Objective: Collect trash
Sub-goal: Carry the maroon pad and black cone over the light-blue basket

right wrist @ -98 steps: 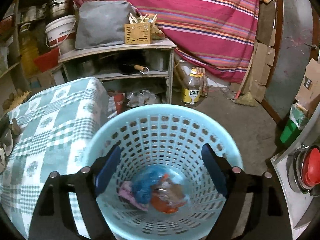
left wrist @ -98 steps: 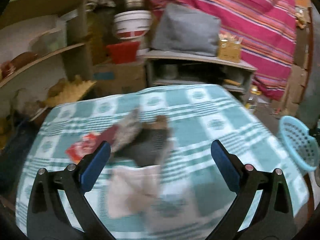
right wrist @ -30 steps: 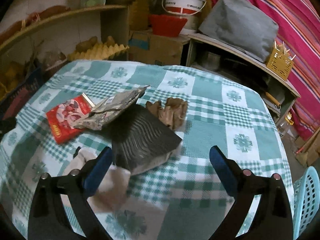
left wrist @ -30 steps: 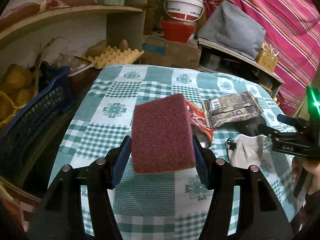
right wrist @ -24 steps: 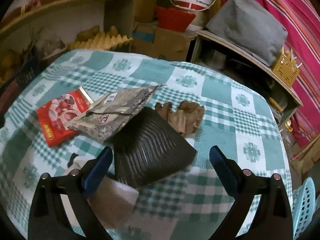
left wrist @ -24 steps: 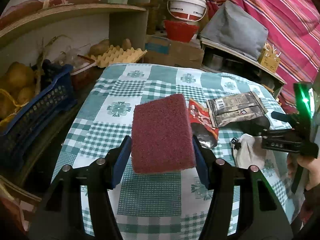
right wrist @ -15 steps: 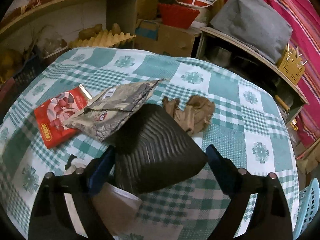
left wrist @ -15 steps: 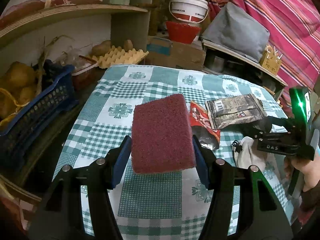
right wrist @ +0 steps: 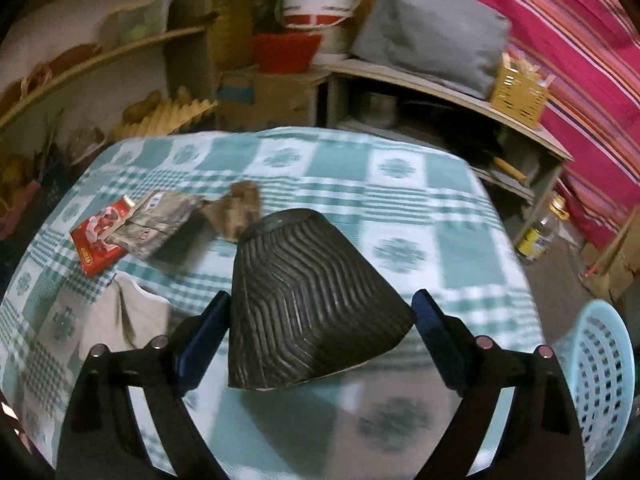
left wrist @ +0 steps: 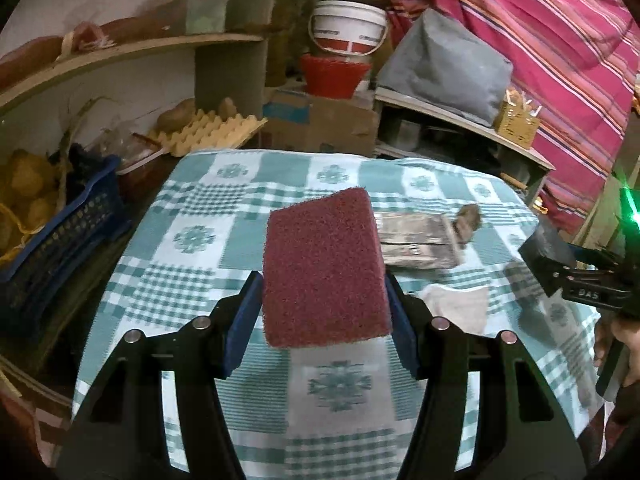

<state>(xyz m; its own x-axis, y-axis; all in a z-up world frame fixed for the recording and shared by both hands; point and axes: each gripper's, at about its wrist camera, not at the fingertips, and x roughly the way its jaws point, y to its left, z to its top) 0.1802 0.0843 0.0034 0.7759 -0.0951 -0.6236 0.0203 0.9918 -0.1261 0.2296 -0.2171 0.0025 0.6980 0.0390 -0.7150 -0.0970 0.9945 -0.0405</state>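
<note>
The bench [right wrist: 404, 184], under its teal checked cloth, now lies lower and farther off in the right wrist view than half a second ago. The ridged black piece [right wrist: 308, 300] no longer sits among the litter; it hangs above the cloth between the blue pads. That suggests a second item has left the bench and both hands are loaded, so the likely next step is the carry to the blue basket [right wrist: 600, 384], which stands past the bench's right edge.

The right claw [right wrist: 320, 332] stands wide, its pads against the two sides of the black piece, so it appears clenched on it. In the left wrist view the same claw shows at the right edge with the dark piece in front.

The left claw [left wrist: 322, 312] is about half open and clamps the maroon scouring pad [left wrist: 324, 264] by its two long edges, clear of the cloth, as it did a second ago.

Still on the bench: a pale cloth rag [right wrist: 120, 316], a grey foil pouch [right wrist: 160, 220], a red snack packet [right wrist: 100, 236] and a brown crumpled scrap [right wrist: 236, 204].
</note>
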